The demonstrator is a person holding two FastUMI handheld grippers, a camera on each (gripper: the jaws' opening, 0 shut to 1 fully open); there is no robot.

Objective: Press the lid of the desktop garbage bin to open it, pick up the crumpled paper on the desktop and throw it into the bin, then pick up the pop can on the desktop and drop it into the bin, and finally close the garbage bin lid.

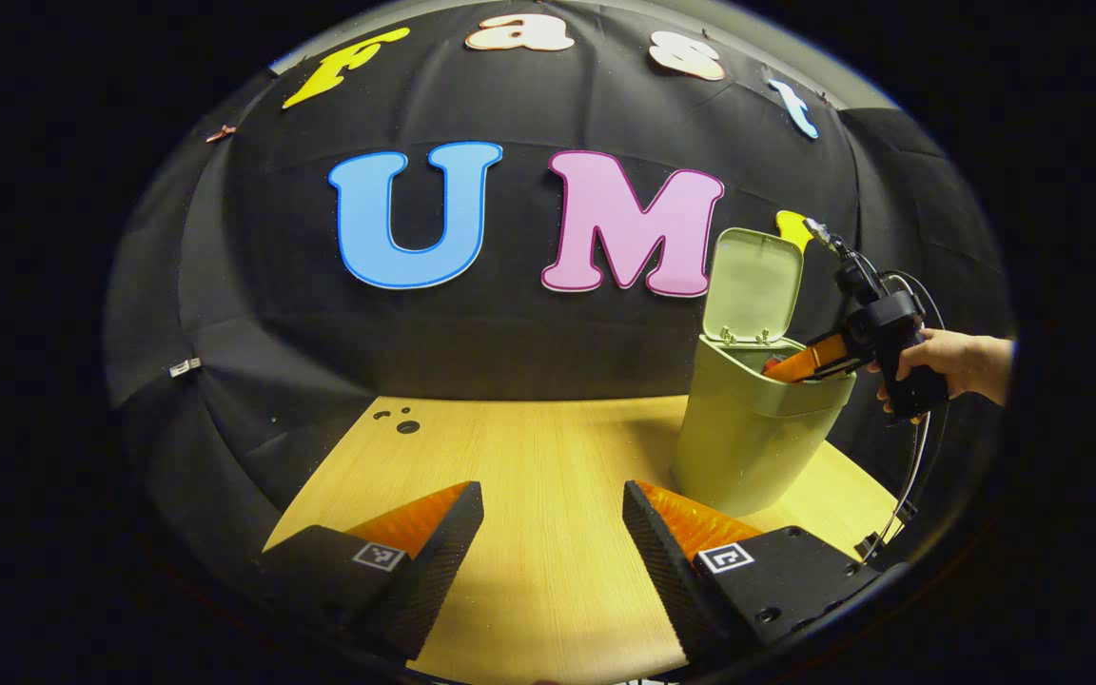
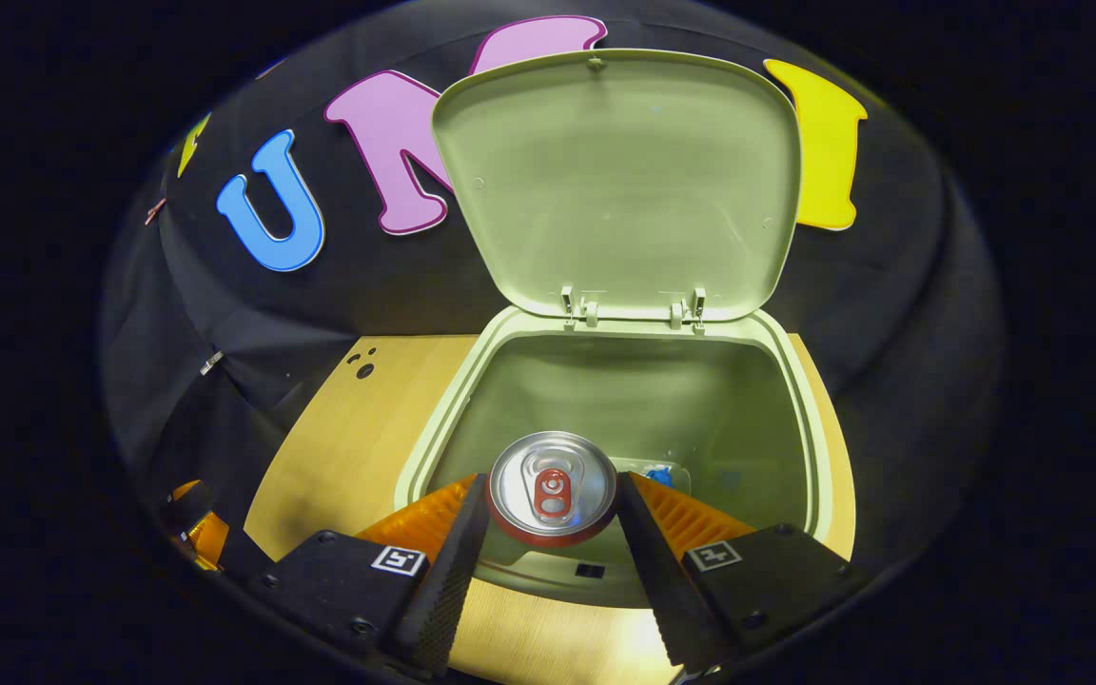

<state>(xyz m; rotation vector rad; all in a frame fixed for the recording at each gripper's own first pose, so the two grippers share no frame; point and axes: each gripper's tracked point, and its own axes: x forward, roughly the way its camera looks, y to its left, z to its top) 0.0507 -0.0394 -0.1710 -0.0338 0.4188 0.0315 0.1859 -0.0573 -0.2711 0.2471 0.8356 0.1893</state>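
Note:
The pale green desktop bin (image 1: 748,438) stands at the right of the wooden table, its lid (image 1: 753,285) hinged up and open. A hand holds my right gripper (image 1: 800,366) over the bin's mouth. In the right gripper view my right gripper (image 2: 553,480) is shut on the pop can (image 2: 553,485), upright with its silver top and red tab toward the camera, just inside the near rim of the bin (image 2: 434,419). The raised lid (image 2: 615,181) stands behind it. My left gripper (image 1: 553,518) hangs open over the table's front, left of the bin, holding nothing.
The light wooden table (image 1: 529,447) stretches left of the bin, with a few small dark holes (image 1: 405,425) near its far left corner. The black booth wall closes it in behind and on both sides. A cable (image 1: 914,466) hangs from the right gripper.

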